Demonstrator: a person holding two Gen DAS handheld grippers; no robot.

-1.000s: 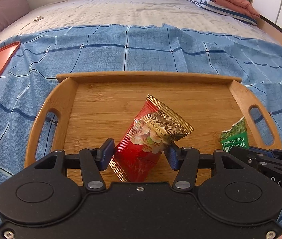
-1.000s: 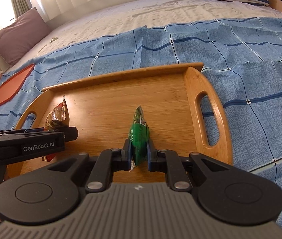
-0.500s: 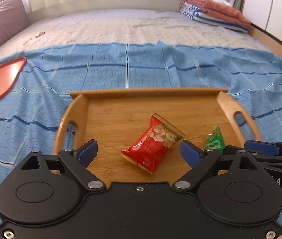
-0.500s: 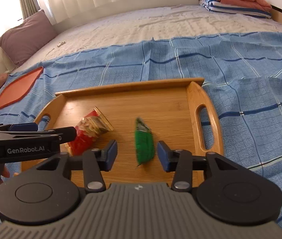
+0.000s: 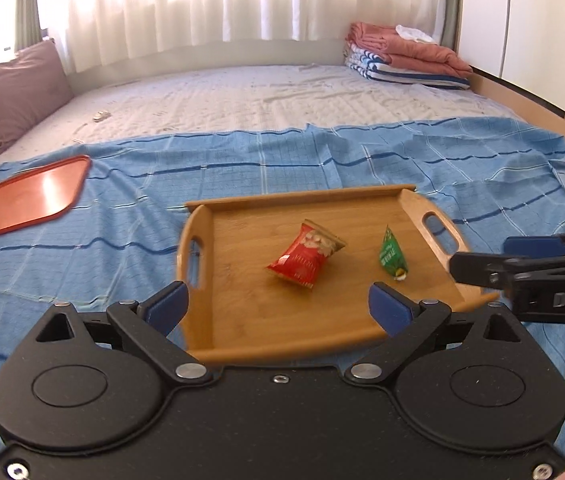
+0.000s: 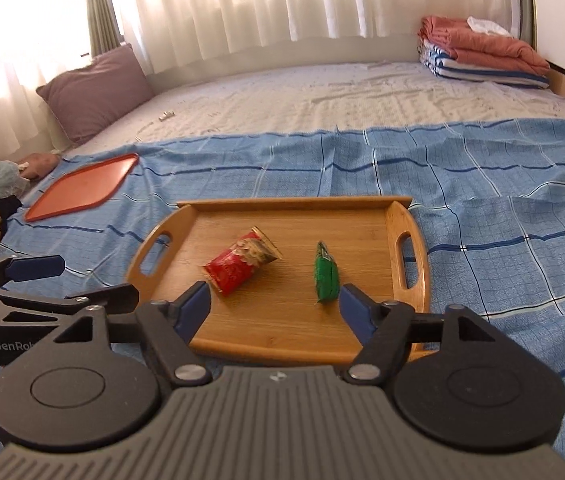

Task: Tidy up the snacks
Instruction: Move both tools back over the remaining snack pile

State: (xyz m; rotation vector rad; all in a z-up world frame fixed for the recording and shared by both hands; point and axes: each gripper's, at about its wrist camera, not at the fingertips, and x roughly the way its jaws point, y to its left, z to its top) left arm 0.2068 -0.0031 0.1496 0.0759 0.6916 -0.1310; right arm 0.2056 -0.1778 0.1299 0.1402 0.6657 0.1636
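I am holding my left gripper [image 5: 278, 306] and my right gripper [image 6: 272, 306] above the near edge of the bamboo tray [image 6: 416, 248], both jaws opening and empty, while the red snack packet [image 6: 240, 266] and green pea packet [image 6: 325, 276] are lying in the tray, so a careless low pass is risking to knock them out.

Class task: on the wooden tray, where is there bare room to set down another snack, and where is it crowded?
Bare wood on the wooden tray: the strip along the far rim, the left part between the left handle and the red packet, and the near strip before the front rim. It is tightest in the middle-right, where the green packet lies close beside the red one.
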